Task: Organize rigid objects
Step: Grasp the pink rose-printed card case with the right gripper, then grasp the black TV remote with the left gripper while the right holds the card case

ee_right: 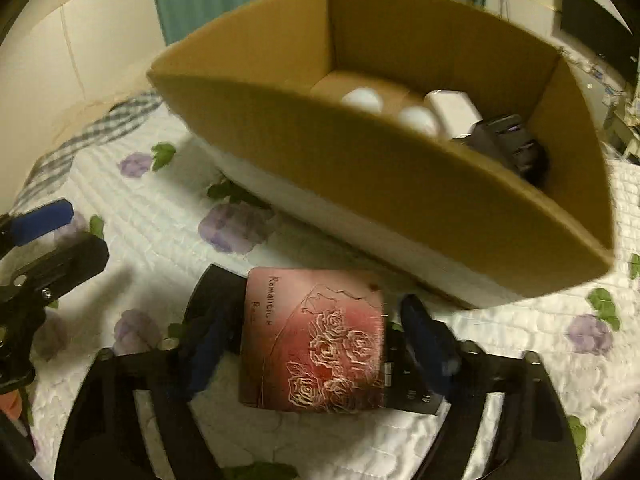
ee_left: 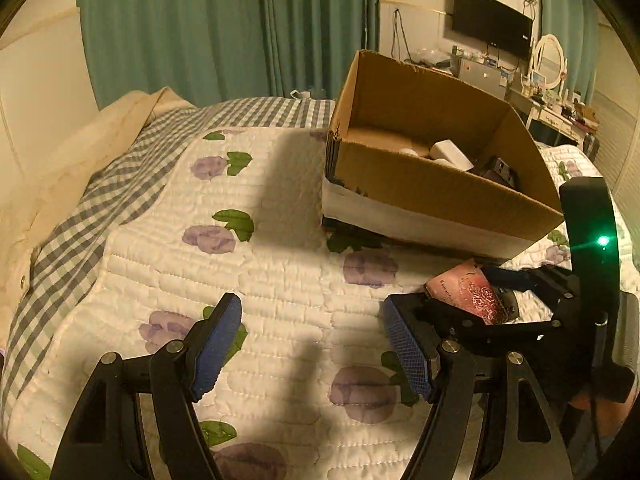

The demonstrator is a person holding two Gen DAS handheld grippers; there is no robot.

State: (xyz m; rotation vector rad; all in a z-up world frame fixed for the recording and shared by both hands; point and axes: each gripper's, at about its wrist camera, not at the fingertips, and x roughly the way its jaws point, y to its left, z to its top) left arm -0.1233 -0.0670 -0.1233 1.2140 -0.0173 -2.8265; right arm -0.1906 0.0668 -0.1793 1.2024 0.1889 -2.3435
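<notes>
My right gripper (ee_right: 312, 344) is shut on a pink box printed with roses (ee_right: 316, 340) and holds it above the quilt, just in front of an open cardboard box (ee_right: 400, 192). The cardboard box holds two white balls (ee_right: 362, 100), a white block (ee_right: 452, 110) and a dark object (ee_right: 512, 144). In the left wrist view my left gripper (ee_left: 316, 344) is open and empty over the quilt, left of the pink box (ee_left: 472, 292) and in front of the cardboard box (ee_left: 440, 192).
The floral quilt (ee_left: 280, 280) covers a bed with a checked sheet (ee_left: 120, 184) and a cream cover at its left. Green curtains (ee_left: 224, 28) hang behind. A TV (ee_left: 492, 22) and a cluttered dresser (ee_left: 552, 96) stand at the far right.
</notes>
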